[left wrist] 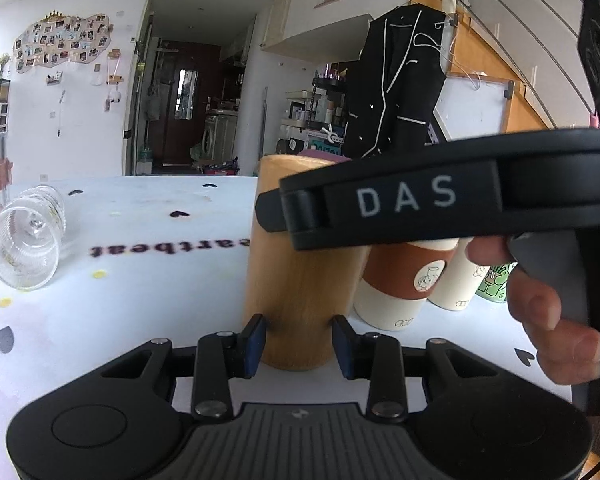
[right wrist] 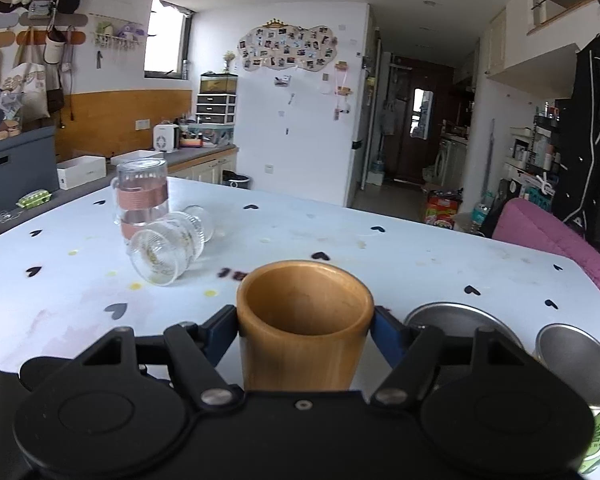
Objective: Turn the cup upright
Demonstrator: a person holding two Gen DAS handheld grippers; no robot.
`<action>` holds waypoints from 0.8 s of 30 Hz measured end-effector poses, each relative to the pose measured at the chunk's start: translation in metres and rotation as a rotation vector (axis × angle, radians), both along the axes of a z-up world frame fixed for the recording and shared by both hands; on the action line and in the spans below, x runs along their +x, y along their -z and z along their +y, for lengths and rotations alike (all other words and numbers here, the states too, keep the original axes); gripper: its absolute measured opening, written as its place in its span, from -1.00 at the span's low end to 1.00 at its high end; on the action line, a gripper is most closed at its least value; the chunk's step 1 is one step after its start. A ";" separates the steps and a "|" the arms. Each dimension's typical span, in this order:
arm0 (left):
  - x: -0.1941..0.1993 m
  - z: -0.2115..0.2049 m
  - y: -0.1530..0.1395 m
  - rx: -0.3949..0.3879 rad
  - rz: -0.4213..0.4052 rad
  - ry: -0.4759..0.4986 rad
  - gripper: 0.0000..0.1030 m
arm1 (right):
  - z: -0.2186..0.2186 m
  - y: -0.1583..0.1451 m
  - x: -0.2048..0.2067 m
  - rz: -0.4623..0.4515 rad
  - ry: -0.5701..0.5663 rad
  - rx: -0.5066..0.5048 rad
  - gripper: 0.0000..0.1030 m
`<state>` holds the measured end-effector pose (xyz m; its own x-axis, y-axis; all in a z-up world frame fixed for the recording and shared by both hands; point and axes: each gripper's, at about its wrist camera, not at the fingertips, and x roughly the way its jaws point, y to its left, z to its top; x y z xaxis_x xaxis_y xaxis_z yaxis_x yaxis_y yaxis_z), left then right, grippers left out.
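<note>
Cup (right wrist: 304,320): upright; we are gripping its rim with right gripper (right wrist: 305,330), left gripper (left wrist: 299,344) bracketing its base; glass (left wrist: 28,236) lying at 10 o'clock.

White table (right wrist: 400,248) scattered with small black hearts, yellow dots and upside-down dark lettering (left wrist: 168,249). Standing on it: an upright wooden cup (right wrist: 304,320), open mouth up; a brown-banded paper cup (left wrist: 400,280), a cream paper cup (left wrist: 460,280) and a green-printed cup (left wrist: 494,286) in a row just beside it. Farther off, a clear ribbed glass (right wrist: 168,244) lying on its side, touching or nearly touching an inverted glass mug with pink bands (right wrist: 142,196).
</note>
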<state>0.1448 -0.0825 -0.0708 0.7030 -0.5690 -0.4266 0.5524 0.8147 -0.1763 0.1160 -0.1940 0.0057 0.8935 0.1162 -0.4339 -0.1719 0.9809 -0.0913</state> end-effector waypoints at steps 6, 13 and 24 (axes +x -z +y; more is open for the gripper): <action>0.005 0.003 0.005 -0.011 0.047 0.017 -0.28 | 0.003 0.001 0.005 -0.016 0.022 -0.021 0.42; 0.008 0.000 0.004 -0.017 0.067 0.005 -0.28 | 0.005 0.001 0.006 -0.022 0.027 -0.029 0.42; 0.012 0.003 0.004 -0.029 0.076 0.003 -0.29 | 0.002 0.000 0.006 -0.017 0.039 -0.027 0.56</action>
